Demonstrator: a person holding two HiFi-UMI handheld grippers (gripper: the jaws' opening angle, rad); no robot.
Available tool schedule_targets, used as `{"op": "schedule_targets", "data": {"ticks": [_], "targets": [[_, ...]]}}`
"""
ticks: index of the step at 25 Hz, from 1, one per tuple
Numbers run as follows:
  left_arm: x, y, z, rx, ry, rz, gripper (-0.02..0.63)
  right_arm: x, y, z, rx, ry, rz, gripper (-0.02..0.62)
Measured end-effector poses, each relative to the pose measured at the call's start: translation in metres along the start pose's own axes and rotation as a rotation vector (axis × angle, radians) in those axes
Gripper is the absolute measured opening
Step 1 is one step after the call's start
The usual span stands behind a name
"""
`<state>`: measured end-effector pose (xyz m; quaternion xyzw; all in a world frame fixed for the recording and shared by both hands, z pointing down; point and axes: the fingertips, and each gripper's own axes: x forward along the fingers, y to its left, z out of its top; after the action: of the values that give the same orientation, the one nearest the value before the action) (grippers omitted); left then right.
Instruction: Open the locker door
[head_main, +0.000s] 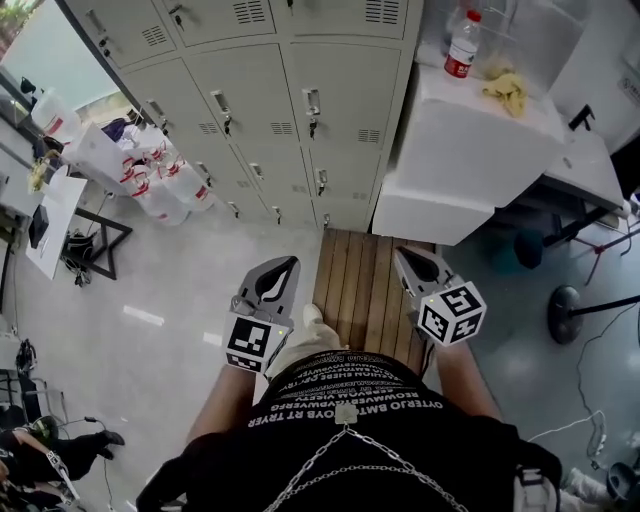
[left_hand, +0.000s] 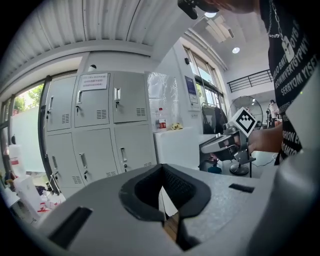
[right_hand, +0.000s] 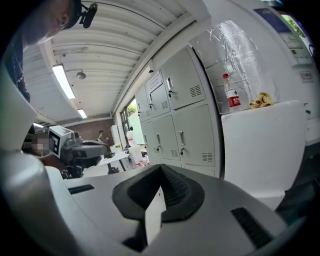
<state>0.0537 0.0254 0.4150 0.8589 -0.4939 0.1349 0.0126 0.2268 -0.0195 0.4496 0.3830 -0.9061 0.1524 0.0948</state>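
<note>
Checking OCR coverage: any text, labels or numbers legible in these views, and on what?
No text reads cleanly.
Paper notice on a locker door: print too small.
Bottle, red label: too small.
Shirt: white capitals, upside down, not legible.
Blue wall poster: blurred.
Marker cubes: patterns only, no words.

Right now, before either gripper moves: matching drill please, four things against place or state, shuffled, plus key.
1 red-label bottle
2 white bags
3 wooden slats
4 locker doors

A all shut
B floor, by the left-hand doors
C on top of the white block
D floor, before the right-hand doors

Pairs: 1-C, 2-B, 3-D, 4-A
</note>
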Motion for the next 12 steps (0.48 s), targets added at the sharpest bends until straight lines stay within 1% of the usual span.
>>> {"op": "schedule_targets", "data": {"ticks": [3, 6, 12], "targets": [[0.013, 0.008, 0.003, 0.005, -0.012, -0.033, 0.0, 0.009, -0.005, 0.009, 0.0, -0.01, -0.025, -0.003], [0.027, 0.021, 0.0, -0.005, -0.007, -0.054, 0.0, 0.021, -0.005, 0.011, 0.001, -0.007, -0.03, -0.003], [0.05, 0.047, -0.009, -0.045, -0.001, -0.082, -0.001, 0.054, -0.011, 0.0, 0.03, 0.064, -0.038, -0.003]]}}
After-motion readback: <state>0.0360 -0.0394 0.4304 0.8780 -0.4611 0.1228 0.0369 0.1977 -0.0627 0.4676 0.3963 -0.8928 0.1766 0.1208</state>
